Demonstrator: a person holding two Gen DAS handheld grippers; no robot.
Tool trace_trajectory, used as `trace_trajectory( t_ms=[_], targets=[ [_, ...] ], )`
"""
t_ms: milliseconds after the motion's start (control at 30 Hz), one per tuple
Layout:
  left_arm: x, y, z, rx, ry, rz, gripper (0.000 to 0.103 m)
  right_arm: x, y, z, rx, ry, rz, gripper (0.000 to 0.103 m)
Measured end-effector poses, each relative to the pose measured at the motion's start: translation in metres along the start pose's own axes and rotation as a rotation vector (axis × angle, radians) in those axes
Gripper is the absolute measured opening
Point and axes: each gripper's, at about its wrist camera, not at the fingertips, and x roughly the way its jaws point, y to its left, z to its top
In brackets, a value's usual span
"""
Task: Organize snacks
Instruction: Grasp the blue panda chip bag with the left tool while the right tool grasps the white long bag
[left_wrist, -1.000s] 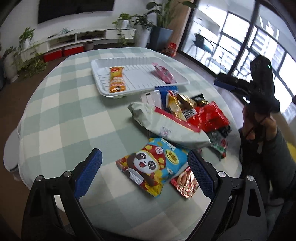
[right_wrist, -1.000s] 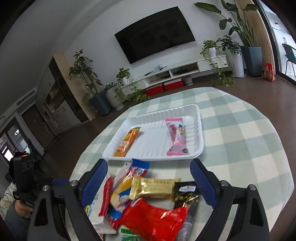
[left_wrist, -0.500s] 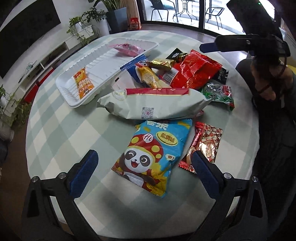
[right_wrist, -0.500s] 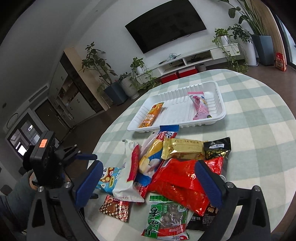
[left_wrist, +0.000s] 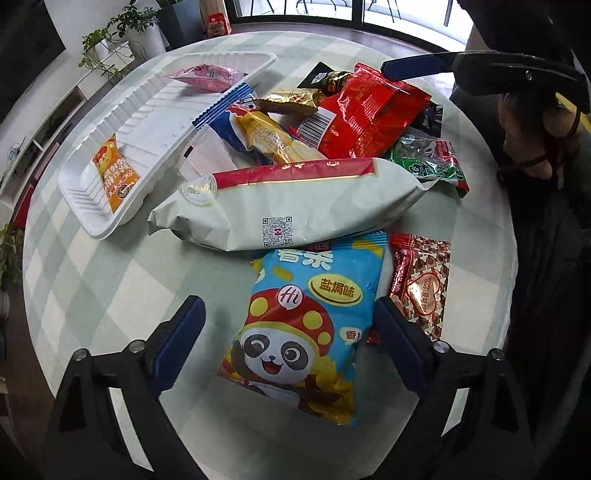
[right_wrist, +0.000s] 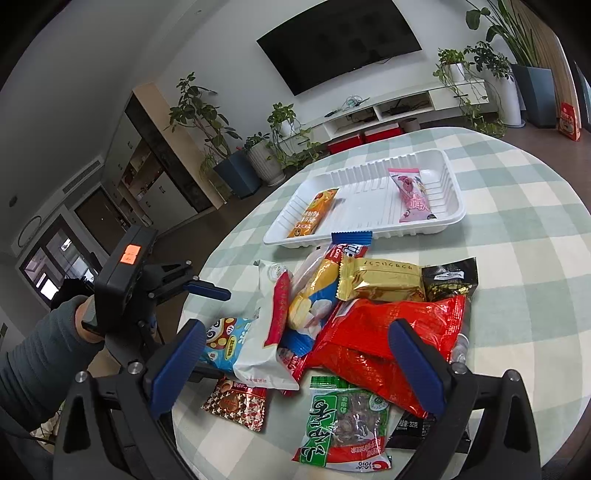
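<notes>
the left gripper (left_wrist: 288, 314) is closing its wide jaws around the panda bag (left_wrist: 306, 321) (not pinching yet) to carry it to the tray (left_wrist: 92, 225) at ten o'clock. the right gripper (right_wrist: 295, 354) is waiting spread.

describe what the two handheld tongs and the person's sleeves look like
Both tongs, left and right, are black angular plastic frames with silver screws and flat blue finger pads. The left unit's boxy black housing carries an orange sticker. The sleeve behind it is grey-green ribbed knit. A thin dark cord loops around the right hand.
</notes>
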Motion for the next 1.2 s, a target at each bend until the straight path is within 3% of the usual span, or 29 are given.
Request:
trace_trajectory(
  t_ms=[100,533,700,867,1000,1200],
  targets=[
    [0.010,0.001,0.001,0.010,0.034,-0.023,0.068,0.002,-0.001,0.000,0.003,0.006,0.001,0.101],
    [0.009,-0.001,-0.004,-0.028,0.005,-0.043,0.062,0.006,-0.002,-0.001,0.003,0.014,0.006,0.101],
    [0.003,0.003,-0.011,-0.093,-0.019,-0.045,0.052,0.006,-0.002,-0.001,0.001,0.015,0.002,0.101],
    [-0.006,0.004,-0.025,-0.155,-0.038,-0.045,0.051,0.008,0.001,-0.001,-0.015,0.023,-0.009,0.101],
    [-0.021,0.008,-0.038,-0.247,-0.097,-0.049,0.051,0.012,0.013,0.003,-0.063,0.052,-0.025,0.095],
    [-0.047,0.019,-0.060,-0.446,-0.214,-0.036,0.051,0.042,0.048,0.006,-0.199,0.184,-0.093,0.076]
  ],
)
